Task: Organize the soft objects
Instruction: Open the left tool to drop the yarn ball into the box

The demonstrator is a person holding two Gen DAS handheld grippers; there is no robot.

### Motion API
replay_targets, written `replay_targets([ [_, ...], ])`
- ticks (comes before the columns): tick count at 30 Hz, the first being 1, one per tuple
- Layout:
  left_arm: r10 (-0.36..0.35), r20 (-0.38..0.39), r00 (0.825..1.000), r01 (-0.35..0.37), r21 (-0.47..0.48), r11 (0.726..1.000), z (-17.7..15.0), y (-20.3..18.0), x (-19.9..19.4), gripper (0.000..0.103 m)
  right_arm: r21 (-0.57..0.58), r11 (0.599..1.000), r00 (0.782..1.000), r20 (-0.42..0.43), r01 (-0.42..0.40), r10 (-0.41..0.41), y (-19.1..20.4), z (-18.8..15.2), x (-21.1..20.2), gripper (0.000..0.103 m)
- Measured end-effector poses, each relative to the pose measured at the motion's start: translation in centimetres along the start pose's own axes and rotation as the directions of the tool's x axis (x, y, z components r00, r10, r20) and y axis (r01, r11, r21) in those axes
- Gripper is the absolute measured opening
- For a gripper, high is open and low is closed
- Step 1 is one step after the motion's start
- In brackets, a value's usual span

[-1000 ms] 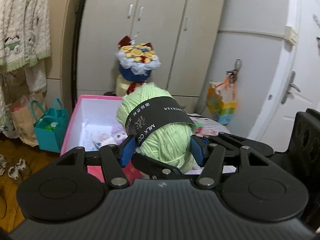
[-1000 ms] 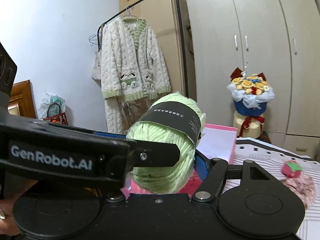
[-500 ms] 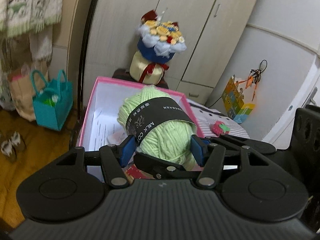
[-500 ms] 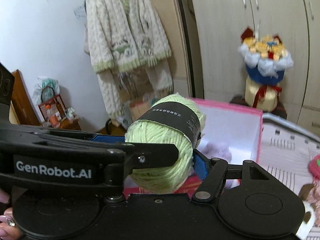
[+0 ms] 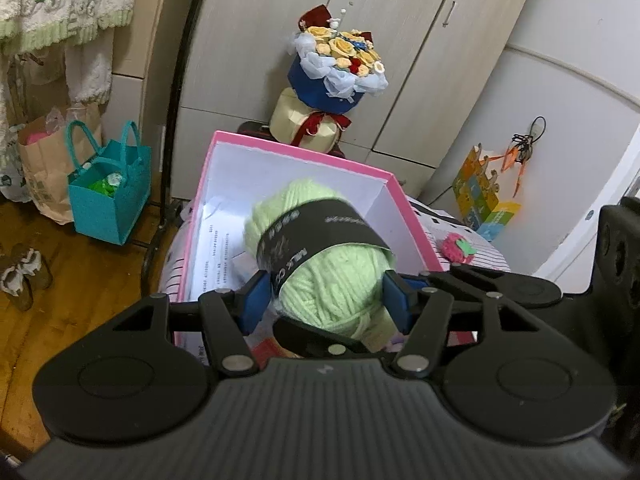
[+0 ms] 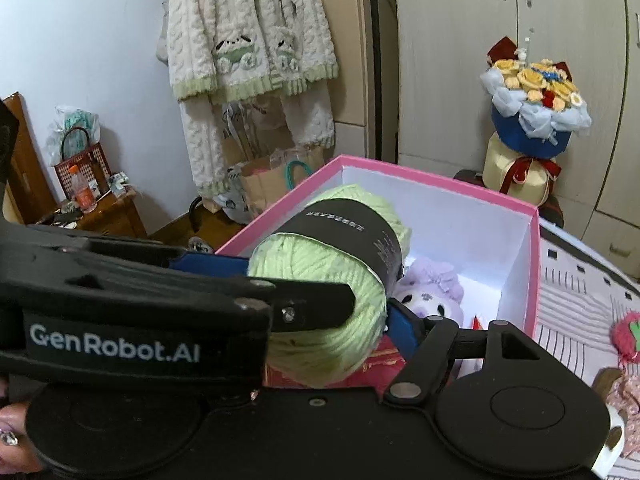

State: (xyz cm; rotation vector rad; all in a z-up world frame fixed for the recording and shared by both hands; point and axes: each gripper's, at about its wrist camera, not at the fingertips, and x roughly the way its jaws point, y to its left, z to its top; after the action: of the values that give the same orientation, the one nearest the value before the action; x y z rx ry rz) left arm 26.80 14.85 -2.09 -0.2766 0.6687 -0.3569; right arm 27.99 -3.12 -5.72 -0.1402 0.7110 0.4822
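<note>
Now green yarn ball [image 5: 336, 292] over pink box [image 5: 304, 156]

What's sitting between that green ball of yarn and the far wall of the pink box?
In the right wrist view, a purple plush toy lies inside the pink box, just behind the green yarn ball.

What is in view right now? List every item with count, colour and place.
yarn ball: 1, light green, black band; gripped above the box
box: 1, pink, white inside; on striped cloth
plush toy: 1, lilac; inside the box
strawberry toy: 1, pink; on the cloth, right of the box
bouquet: 1, yellow flowers, blue wrap; behind the box
bag: 1, teal; on the floor, left
cardigan: 1, cream and green; hanging
left tongs: 1, black, blue pads; on the yarn, jaws just been opening
right tongs: 1, black; same
hand: 1; bottom-left corner
</note>
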Motion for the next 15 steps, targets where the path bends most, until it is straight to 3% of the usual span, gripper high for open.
replay_targets([
  [5,0.056,0.053,0.997,-0.058,0.041,0.997,-0.6,-0.8,-1.9,0.065,-0.033,0.999,1.000,0.002,0.013,-0.013,0.5,-0.6,-1.2,0.082],
  [15,0.068,0.090,0.994,-0.080,0.134,0.988,-1.6,-3.7,-6.3,0.069,-0.106,0.994,0.998,0.062,0.020,-0.014,2.2,-1.7,-6.3,0.084],
])
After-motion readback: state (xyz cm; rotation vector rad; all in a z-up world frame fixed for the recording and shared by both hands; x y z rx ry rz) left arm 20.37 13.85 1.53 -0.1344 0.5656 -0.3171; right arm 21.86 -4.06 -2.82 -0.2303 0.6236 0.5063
